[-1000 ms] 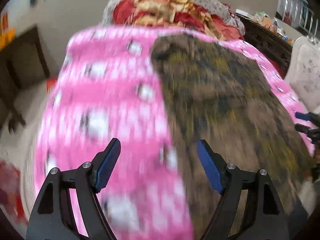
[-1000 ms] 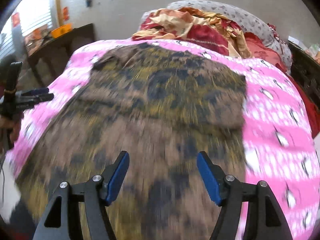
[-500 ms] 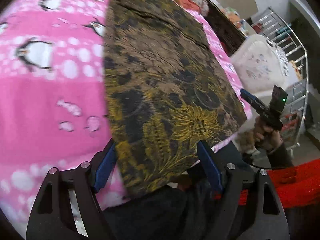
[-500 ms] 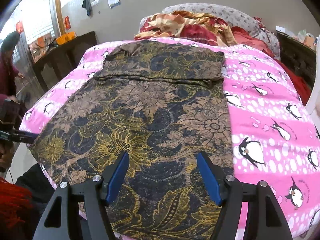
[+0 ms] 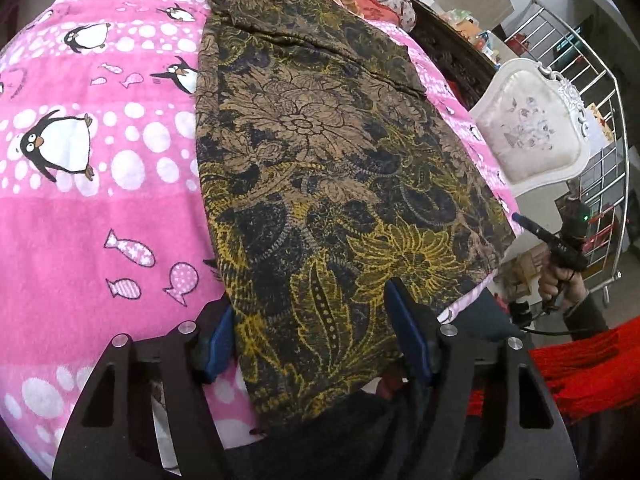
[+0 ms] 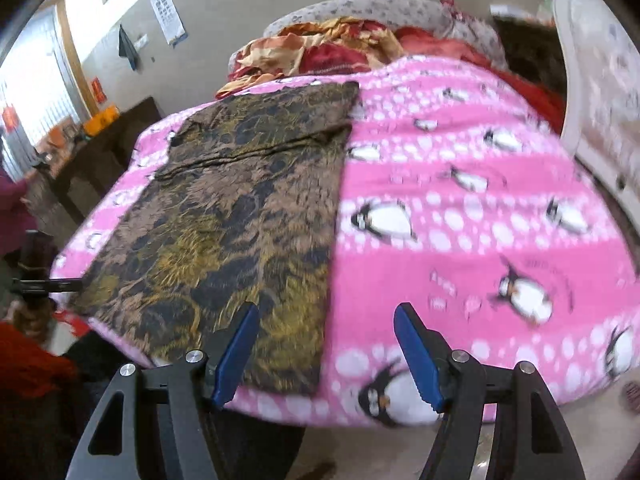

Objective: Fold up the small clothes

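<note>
Floral garment (image 5: pixel 328 168) flat on penguin-print bed (image 5: pixel 100 184)

Home bedroom: a penguin-print pink blanket (image 5: pixel 100 220) is covering the bed, with piled bedding (image 6: pixel 320 52) and a white upholstered chair (image 5: pixel 532 128) standing alongside.

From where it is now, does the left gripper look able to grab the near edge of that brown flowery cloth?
Probably yes. The left gripper already straddles the near corner of the brown flowery cloth, its jaws closing around the hem with nothing in between.
</note>
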`<state>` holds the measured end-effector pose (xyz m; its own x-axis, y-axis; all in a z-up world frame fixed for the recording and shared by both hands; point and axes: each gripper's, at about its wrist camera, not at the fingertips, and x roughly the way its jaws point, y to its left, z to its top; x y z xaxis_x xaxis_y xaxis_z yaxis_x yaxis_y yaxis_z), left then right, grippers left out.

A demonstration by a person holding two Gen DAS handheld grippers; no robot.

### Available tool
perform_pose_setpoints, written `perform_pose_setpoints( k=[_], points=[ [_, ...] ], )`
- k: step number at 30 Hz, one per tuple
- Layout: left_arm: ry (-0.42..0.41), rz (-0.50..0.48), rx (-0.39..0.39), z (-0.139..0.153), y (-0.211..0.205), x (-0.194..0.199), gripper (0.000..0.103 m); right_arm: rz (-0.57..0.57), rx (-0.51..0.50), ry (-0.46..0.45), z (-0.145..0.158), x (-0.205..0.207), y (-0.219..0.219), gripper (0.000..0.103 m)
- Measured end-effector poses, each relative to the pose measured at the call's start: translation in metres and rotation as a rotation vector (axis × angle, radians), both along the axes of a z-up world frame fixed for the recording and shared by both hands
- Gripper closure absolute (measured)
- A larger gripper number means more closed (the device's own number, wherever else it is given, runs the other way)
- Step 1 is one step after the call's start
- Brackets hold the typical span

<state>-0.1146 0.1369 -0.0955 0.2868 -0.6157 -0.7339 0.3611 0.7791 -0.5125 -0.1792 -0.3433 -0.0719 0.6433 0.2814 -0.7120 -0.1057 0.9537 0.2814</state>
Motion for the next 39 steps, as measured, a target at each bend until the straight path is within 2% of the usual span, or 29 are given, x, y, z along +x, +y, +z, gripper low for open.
perform_pose_setpoints(
  k=[5, 8, 11, 14, 17, 20, 23, 25, 26, 28, 29, 30, 32, 34, 37, 39],
  points=[
    [0.011, 0.049, -0.067, -0.004, 0.009, -0.001, 0.034, 0.102, 0.136, -0.002, -0.015, 0.010, 0.009, 0.041],
    [-0.002, 0.073, -0.075, -0.003, 0.009, -0.004, 0.033, 0.128, 0.159, 0.001, -0.027, 0.023, 0.013, 0.041],
    [-0.024, 0.083, -0.053, -0.001, 0.006, -0.009, 0.033, 0.125, 0.322, -0.017, -0.037, 0.033, -0.001, 0.041],
    [-0.025, 0.083, -0.051, 0.001, 0.006, -0.012, 0.033, 0.196, 0.435, 0.000, -0.039, 0.031, -0.005, 0.041],
    [0.004, 0.075, -0.101, -0.001, 0.007, -0.008, 0.030, 0.251, 0.479, 0.007, -0.039, 0.029, -0.005, 0.041],
    [0.037, 0.057, -0.143, -0.001, 0.006, 0.001, 0.030, 0.226, 0.488, -0.008, -0.042, 0.040, -0.004, 0.042],
    [0.044, 0.065, -0.147, 0.001, 0.007, 0.004, 0.030, 0.238, 0.448, -0.008, -0.039, 0.045, 0.001, 0.045],
    [0.037, 0.088, -0.142, 0.001, 0.011, 0.002, 0.042, 0.281, 0.394, 0.010, -0.038, 0.038, 0.004, 0.063],
    [0.037, 0.103, -0.145, -0.001, 0.013, 0.001, 0.048, 0.295, 0.370, 0.019, -0.039, 0.036, 0.004, 0.067],
    [0.048, 0.135, -0.152, -0.005, 0.019, 0.002, 0.077, 0.298, 0.347, 0.018, -0.040, 0.034, 0.004, 0.076],
    [0.060, 0.149, -0.155, -0.008, 0.023, 0.003, 0.083, 0.289, 0.346, 0.017, -0.041, 0.034, 0.002, 0.079],
    [0.067, 0.168, -0.146, -0.010, 0.025, 0.005, 0.095, 0.280, 0.344, 0.014, -0.043, 0.037, 0.001, 0.084],
    [0.063, 0.190, -0.129, -0.010, 0.028, 0.008, 0.099, 0.274, 0.328, 0.003, -0.044, 0.042, 0.005, 0.092],
    [0.025, 0.194, -0.123, -0.002, 0.029, 0.006, 0.101, 0.283, 0.324, -0.006, -0.042, 0.044, 0.009, 0.098],
    [-0.029, 0.189, -0.156, 0.015, 0.032, 0.001, 0.101, 0.282, 0.340, -0.036, -0.031, 0.039, 0.009, 0.099],
    [-0.063, 0.195, -0.197, 0.029, 0.037, -0.003, 0.101, 0.276, 0.394, -0.088, -0.014, 0.029, 0.004, 0.100]
  ],
)
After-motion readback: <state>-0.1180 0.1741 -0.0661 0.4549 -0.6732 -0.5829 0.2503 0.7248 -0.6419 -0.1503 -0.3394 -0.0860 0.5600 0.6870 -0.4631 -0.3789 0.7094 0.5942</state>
